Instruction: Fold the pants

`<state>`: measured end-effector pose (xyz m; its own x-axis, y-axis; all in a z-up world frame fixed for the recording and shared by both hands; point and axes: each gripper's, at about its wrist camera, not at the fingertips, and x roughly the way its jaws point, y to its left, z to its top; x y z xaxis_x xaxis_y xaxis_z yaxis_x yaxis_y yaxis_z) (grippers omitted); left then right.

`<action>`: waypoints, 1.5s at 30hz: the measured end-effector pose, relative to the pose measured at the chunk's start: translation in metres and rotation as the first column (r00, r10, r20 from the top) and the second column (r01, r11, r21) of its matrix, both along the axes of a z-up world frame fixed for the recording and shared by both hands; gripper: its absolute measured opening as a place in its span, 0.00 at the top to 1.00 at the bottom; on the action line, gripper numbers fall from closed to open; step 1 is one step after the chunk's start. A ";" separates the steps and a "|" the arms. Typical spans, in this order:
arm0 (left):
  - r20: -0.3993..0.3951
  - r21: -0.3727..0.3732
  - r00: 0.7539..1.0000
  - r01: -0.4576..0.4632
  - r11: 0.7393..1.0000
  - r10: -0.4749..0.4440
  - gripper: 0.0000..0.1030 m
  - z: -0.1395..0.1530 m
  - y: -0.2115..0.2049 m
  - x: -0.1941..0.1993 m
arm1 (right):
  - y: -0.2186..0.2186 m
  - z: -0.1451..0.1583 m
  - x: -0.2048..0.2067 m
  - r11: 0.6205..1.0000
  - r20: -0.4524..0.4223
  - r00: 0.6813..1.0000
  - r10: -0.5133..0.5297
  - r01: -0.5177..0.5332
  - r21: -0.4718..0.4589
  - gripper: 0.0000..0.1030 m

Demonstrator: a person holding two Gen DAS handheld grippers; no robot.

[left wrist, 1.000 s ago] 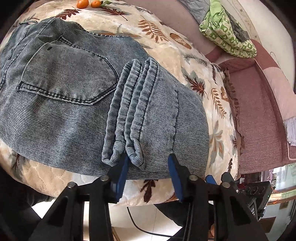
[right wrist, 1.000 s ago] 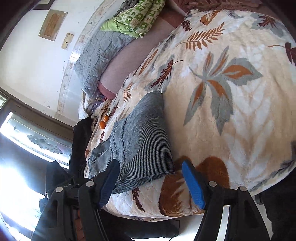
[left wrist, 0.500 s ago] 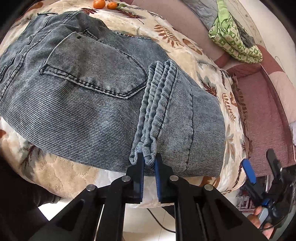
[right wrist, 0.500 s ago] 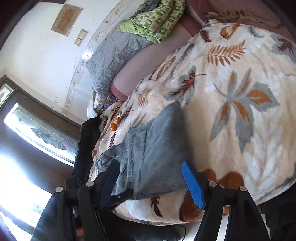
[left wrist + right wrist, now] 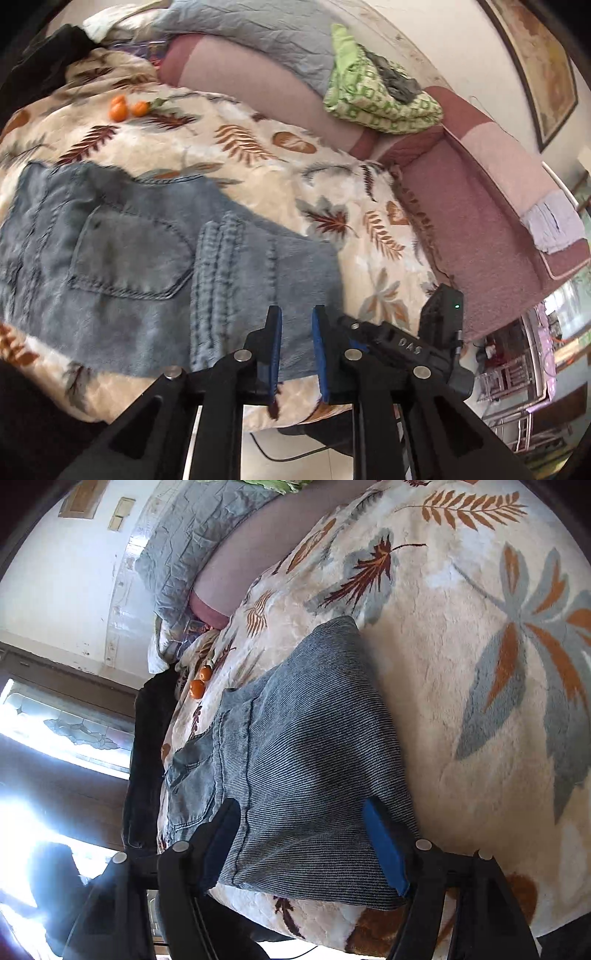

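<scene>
Seemingly mid-fold: pants (image 5: 155, 258) folded once on bed (image 5: 258, 155). Left gripper (image 5: 295, 350) jaws opening, empty; right gripper (image 5: 306, 845) released, straddling fold at 6 o'clock. Next: clamp there.

The pants (image 5: 147, 258) lie flat on the blanket (image 5: 258, 155), just ahead of the left claw (image 5: 295, 332) and spreading to its left, with the folded-over legs straight before it. Well beyond the pants, far left, sit the oranges (image 5: 125, 109) — still on the blanket. Behind the blanket runs the sofa back (image 5: 258, 85), a quilt (image 5: 380, 99) on top, ahead and right of the claw. The right claw (image 5: 306, 823) straddles the pants' near edge, bare blanket to its right — the oranges are far ahead to its left.
</scene>
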<state>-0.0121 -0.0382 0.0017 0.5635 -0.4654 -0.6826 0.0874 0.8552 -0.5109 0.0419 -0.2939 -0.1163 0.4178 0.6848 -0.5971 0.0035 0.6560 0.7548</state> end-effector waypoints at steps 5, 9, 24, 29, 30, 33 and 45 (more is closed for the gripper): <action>-0.265 0.143 0.964 0.065 0.988 -0.025 0.86 -0.088 -0.031 0.048 | -0.009 0.010 0.005 0.999 -0.043 0.999 0.006 -0.004 0.042 0.29; -0.233 0.105 0.972 0.045 0.993 -0.019 0.98 -0.096 -0.014 0.042 | -0.035 0.030 0.021 1.000 -0.010 1.000 -0.023 0.023 -0.011 0.29; -0.175 0.079 0.982 0.089 0.993 -0.074 0.97 -0.097 -0.003 0.030 | 0.017 0.008 0.120 0.903 -0.029 0.997 0.065 -0.071 -0.425 0.88; -0.164 0.135 0.983 0.110 0.985 -0.087 0.98 -0.089 -0.009 0.027 | -0.017 0.021 0.097 0.943 0.004 1.000 -0.026 0.026 -0.332 0.61; -0.165 0.149 0.982 0.113 0.982 -0.088 0.98 -0.086 -0.010 0.027 | -0.025 0.030 0.086 0.947 0.026 0.999 -0.045 0.051 -0.317 0.59; -0.147 0.181 0.986 0.102 0.978 -0.075 0.83 -0.072 -0.013 0.029 | -0.036 0.050 0.047 0.989 0.045 0.998 -0.032 0.038 -0.141 0.59; -0.140 0.358 0.990 0.031 0.933 0.021 0.46 -0.080 -0.012 0.068 | -0.019 0.006 -0.007 0.999 -0.116 0.992 0.042 -0.044 -0.014 0.68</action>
